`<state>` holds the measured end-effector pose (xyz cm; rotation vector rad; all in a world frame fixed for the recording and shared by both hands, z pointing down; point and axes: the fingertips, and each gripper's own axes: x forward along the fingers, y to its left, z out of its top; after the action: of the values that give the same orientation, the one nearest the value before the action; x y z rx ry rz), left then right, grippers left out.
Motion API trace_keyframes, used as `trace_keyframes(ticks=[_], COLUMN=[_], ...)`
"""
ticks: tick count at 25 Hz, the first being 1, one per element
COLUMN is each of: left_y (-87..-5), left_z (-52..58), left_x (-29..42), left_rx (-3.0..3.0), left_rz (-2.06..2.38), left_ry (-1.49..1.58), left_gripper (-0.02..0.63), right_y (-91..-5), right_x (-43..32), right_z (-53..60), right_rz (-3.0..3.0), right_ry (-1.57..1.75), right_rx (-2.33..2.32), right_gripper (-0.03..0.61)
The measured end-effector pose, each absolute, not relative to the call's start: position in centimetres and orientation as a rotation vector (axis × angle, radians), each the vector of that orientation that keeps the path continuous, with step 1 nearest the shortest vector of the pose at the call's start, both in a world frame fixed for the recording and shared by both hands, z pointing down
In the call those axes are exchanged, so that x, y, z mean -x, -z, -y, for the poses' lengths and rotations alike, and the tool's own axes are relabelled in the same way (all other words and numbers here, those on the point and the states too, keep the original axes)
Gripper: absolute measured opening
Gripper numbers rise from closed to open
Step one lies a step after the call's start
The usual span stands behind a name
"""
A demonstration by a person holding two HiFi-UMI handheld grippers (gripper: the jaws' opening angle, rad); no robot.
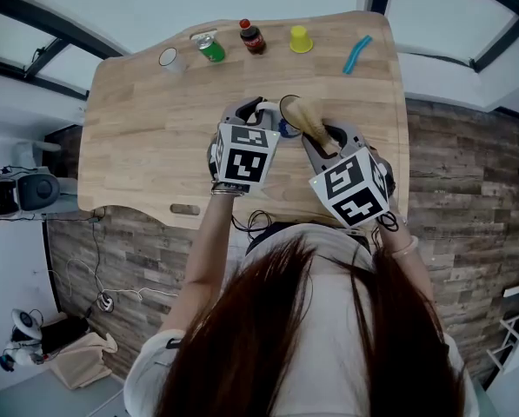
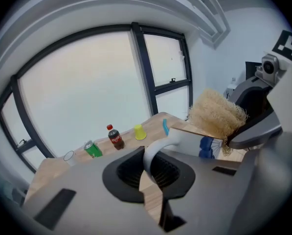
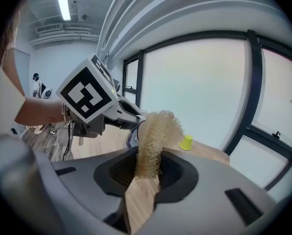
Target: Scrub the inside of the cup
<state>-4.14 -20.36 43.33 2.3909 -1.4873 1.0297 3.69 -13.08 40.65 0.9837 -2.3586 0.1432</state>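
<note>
Cup [image 2: 187, 140]: up off the bench [image 1: 155, 137], tipped on its side between the two claws over the near-middle of the boards, mouth towards the right claw.
Left claw [image 2: 149, 171]: jaws closed on the cup's looped handle [image 2: 153, 153], and the left gripper view shows it plainly.
Right claw [image 3: 145, 173]: jaws pinched on the lower end of the loofah scrubber [image 3: 155, 131]. Its bushy end sits at the cup's mouth; how deep it goes, I cannot tell.
Head view alone: the bench's wavy outline, and the far-edge row in order, clear glass [image 1: 169, 58], green can [image 1: 211, 48], cola bottle [image 1: 252, 36], yellow cup [image 1: 301, 39], blue strip [image 1: 356, 54].
Left gripper view alone: blue print on the cup's white wall, hidden from above by the claws.
Right gripper view alone: the scrubber end-on, rising straight from the jaws, with the left claw's marker cube [image 3: 87, 94] behind it.
Materials: smooth white glazed cup with a rounded handle; coarse, straw-coloured, fibrous scrubber; pale jointed wood planks; matt grey claw shells.
</note>
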Motion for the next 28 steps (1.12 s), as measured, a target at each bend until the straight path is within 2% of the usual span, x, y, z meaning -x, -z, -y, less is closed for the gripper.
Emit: trace_keyframes(ticks=[17,28], left_y=[-45.0,-44.1], left_z=[20.2,20.4], left_x=[4.1,3.3], left_rx=[-2.149,-2.088], left_rz=[1.339,1.278], left_ry=[-0.605,-0.436], left_gripper=[0.026,0.026], right_y=[-38.3,-38.8], right_x=[-3.3,-2.6], right_z=[13.9,13.6], right_rz=[2.397,2.372], right_ry=[0.046,0.134], right_rx=[-1.176,-1.168], right_gripper=[0.104,0.104])
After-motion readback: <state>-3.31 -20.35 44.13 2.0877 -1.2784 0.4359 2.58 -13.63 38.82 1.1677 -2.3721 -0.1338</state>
